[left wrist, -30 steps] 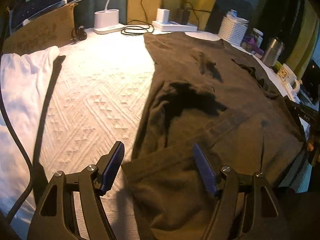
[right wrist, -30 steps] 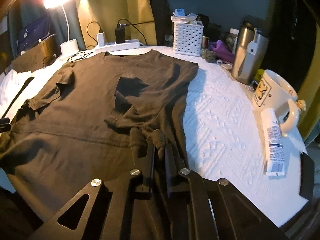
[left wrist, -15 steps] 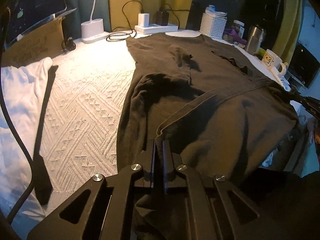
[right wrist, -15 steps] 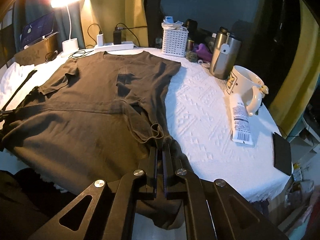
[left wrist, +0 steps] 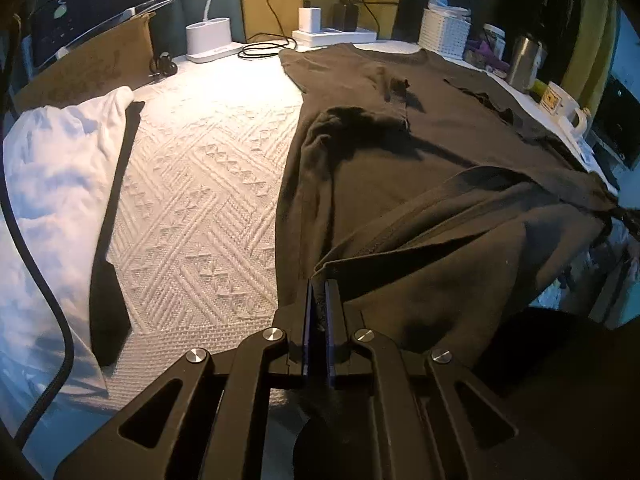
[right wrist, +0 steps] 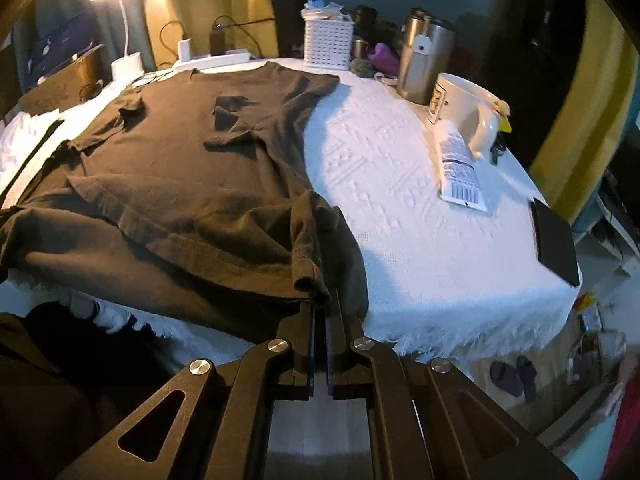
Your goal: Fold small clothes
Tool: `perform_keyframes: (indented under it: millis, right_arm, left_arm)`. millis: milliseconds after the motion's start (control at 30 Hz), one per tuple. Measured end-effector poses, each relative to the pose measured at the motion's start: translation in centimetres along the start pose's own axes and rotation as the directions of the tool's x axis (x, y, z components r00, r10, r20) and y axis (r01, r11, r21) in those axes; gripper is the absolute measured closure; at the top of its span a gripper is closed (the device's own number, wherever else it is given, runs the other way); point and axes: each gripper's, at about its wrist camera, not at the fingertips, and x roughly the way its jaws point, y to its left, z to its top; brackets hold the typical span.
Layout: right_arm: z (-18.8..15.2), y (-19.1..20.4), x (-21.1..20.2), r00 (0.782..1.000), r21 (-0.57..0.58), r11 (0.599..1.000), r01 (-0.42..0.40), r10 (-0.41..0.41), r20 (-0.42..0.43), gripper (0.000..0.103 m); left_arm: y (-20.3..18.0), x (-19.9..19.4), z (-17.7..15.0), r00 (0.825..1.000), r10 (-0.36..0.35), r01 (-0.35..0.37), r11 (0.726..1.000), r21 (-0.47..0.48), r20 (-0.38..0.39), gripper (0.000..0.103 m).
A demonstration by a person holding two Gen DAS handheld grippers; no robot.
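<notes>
A dark brown T-shirt (left wrist: 420, 168) lies on the white textured table cover, neck at the far side, both sleeves folded in. My left gripper (left wrist: 318, 292) is shut on the shirt's bottom hem at its left corner and holds it lifted over the table's near edge. My right gripper (right wrist: 320, 312) is shut on the shirt (right wrist: 192, 168) at the hem's right corner, also raised past the near edge. The hem stretches between the two grippers and its lower part hangs off the table.
White cloth (left wrist: 52, 184) lies at the left. At the back stand a lamp base (left wrist: 208, 38), power strip (left wrist: 334, 36) and white basket (right wrist: 328, 44). At the right are a steel tumbler (right wrist: 424, 64), mug (right wrist: 464, 108), tube (right wrist: 458, 164) and black phone (right wrist: 554, 236).
My left gripper went from open to shut on the hem. Both grippers then pulled the hem back toward the near edge and lifted it, drawing the shirt toward me.
</notes>
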Motion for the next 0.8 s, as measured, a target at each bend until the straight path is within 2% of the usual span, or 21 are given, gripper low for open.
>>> perform_keyframes:
  millis: [167,300,367,433,500,667,800]
  right_arm:
    - [0.3,0.0,-0.3,1.000,0.015,1.000,0.004,-0.004,0.020,0.099]
    - [0.3,-0.2,-0.5,0.999,-0.001,0.999,0.043,-0.043,0.019,0.097]
    - [0.3,-0.4,-0.9,0.998,-0.007,0.999,0.053,-0.053,0.023,0.096]
    - [0.2,-0.4,-1.1,0.997,-0.027,0.997,0.071,-0.070,0.023,0.096]
    - [0.1,-0.2,-0.7,0.996,-0.050,0.995,0.092,-0.091,0.003,0.096]
    - [-0.1,1.2,0.5,0.994,-0.109,0.988,0.105,-0.107,-0.017,0.096]
    - [1.0,1.8,2.0,0.990,-0.127,0.982,0.140,-0.142,-0.006,0.096]
  left_arm:
    - [0.1,-0.8,-0.2,1.000,0.017,-0.018,1.000,0.013,0.024,0.094]
    - [0.8,-1.0,-0.6,0.999,0.036,-0.036,0.999,-0.013,0.029,0.072]
    - [1.2,-1.1,-0.8,0.999,0.035,-0.034,0.999,-0.026,0.028,0.069]
    - [1.2,-1.0,-0.9,0.998,0.047,-0.047,0.999,-0.021,0.032,0.055]
    - [1.1,-0.9,-1.0,0.998,0.046,-0.045,0.999,-0.019,0.036,0.047]
    - [1.0,-0.1,-1.4,0.999,0.046,-0.046,0.999,-0.028,0.020,0.044]
    - [0.2,0.4,-1.0,0.997,0.069,-0.068,0.998,-0.015,0.045,0.042]
